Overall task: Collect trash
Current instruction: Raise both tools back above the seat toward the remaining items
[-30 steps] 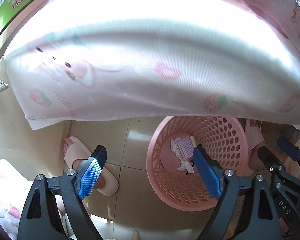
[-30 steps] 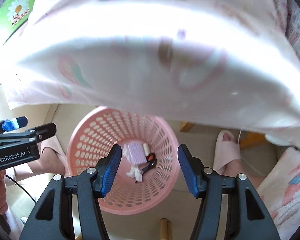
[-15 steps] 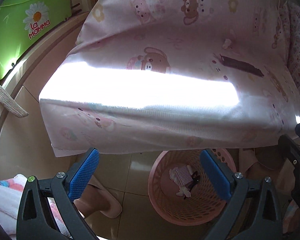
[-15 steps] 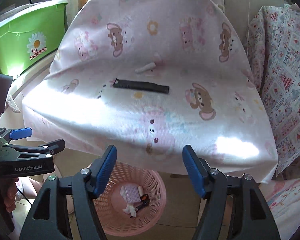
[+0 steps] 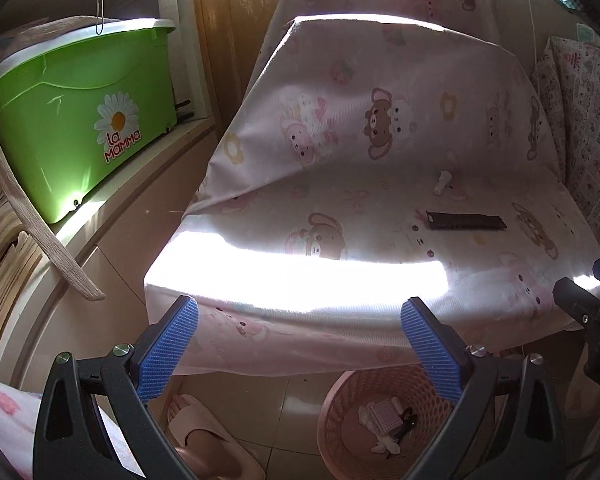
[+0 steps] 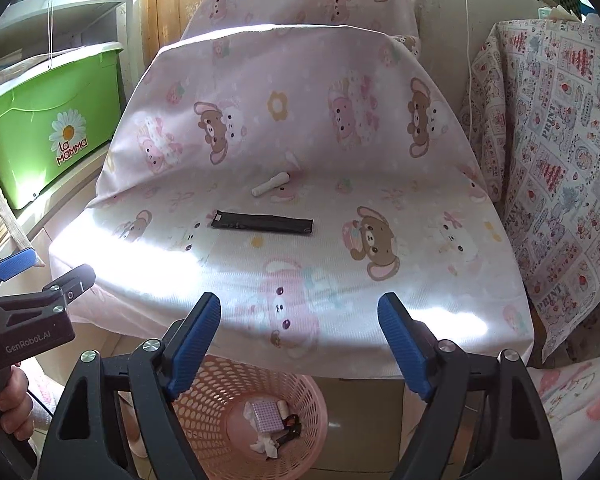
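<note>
A black flat wrapper (image 6: 262,224) and a small white tube (image 6: 269,184) lie on the pink cartoon-print cloth (image 6: 380,152); both show in the left wrist view, the wrapper (image 5: 465,221) and the tube (image 5: 442,182). A pink perforated basket (image 6: 300,400) stands on the floor below the cloth's front edge, holding tissue, a purple checked packet and a small dark item; it also shows in the left wrist view (image 5: 340,420). My left gripper (image 5: 298,350) and right gripper (image 6: 298,346) are both open and empty, held above the basket, short of the cloth's front edge.
A green bin marked "La Mamma" (image 5: 80,120) sits on a shelf at left. A patterned fabric (image 6: 560,160) hangs at right. A slippered foot (image 5: 204,436) stands on the tiled floor left of the basket.
Both grippers have risen and tilted up from looking into the basket to facing the cloth top. The wrapper and tube have come into view. Both stay open.
</note>
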Demonstrator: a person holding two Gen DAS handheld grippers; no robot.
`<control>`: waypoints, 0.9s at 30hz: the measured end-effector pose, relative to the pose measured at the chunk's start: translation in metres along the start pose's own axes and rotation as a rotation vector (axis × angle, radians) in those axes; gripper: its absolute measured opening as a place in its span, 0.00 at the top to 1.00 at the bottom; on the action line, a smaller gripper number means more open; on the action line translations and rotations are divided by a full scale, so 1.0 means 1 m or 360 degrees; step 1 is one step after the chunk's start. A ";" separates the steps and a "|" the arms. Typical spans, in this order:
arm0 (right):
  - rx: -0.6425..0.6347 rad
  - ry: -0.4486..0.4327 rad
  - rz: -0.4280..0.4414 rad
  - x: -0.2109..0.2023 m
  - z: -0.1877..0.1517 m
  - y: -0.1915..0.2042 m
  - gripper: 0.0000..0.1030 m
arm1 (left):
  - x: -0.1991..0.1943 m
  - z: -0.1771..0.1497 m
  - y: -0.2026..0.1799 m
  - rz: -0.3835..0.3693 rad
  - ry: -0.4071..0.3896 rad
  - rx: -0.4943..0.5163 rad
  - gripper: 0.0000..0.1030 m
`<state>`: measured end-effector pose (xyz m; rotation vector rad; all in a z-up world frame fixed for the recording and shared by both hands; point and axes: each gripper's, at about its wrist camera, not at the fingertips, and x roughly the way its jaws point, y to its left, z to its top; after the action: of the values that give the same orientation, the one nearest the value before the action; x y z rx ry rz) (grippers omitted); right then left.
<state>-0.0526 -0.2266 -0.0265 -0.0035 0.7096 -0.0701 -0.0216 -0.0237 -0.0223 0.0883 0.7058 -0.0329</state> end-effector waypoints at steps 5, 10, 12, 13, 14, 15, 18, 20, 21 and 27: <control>-0.0065 -0.0069 0.0069 -0.004 0.027 -0.003 0.16 | -0.018 0.018 -0.008 -0.0062 -0.0016 0.0005 0.01; -0.0090 -0.0133 0.0119 -0.010 0.067 -0.018 0.16 | -0.040 0.053 -0.012 -0.0124 -0.0159 0.0061 0.01; -0.0079 -0.0173 0.0131 -0.013 0.082 -0.026 0.15 | -0.040 0.069 -0.017 -0.0096 -0.0183 0.0119 0.01; -0.0082 -0.0186 0.0146 -0.013 0.088 -0.030 0.13 | -0.038 0.076 -0.019 -0.0102 -0.0191 0.0141 0.01; -0.0103 -0.0198 0.0172 -0.011 0.095 -0.032 0.11 | -0.035 0.084 -0.022 -0.0112 -0.0198 0.0166 0.01; -0.0140 -0.0198 0.0195 -0.008 0.101 -0.033 0.10 | -0.030 0.090 -0.025 -0.0129 -0.0187 0.0193 0.01; -0.0235 -0.0163 0.0196 0.007 0.117 -0.036 0.10 | -0.012 0.106 -0.030 -0.0124 -0.0152 0.0198 0.01; -0.0278 -0.0156 0.0196 0.017 0.123 -0.039 0.10 | -0.006 0.111 -0.028 -0.0143 -0.0169 0.0156 0.01; -0.0283 -0.0154 0.0182 0.022 0.123 -0.042 0.10 | -0.001 0.113 -0.028 -0.0149 -0.0166 0.0140 0.01; -0.0117 0.0014 0.0229 0.060 0.111 -0.060 0.10 | 0.031 0.094 -0.022 -0.0035 -0.0148 0.0116 0.01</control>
<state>0.0615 -0.2929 0.0206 -0.0226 0.7188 0.0942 0.0614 -0.0539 0.0278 0.1479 0.6130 -0.0830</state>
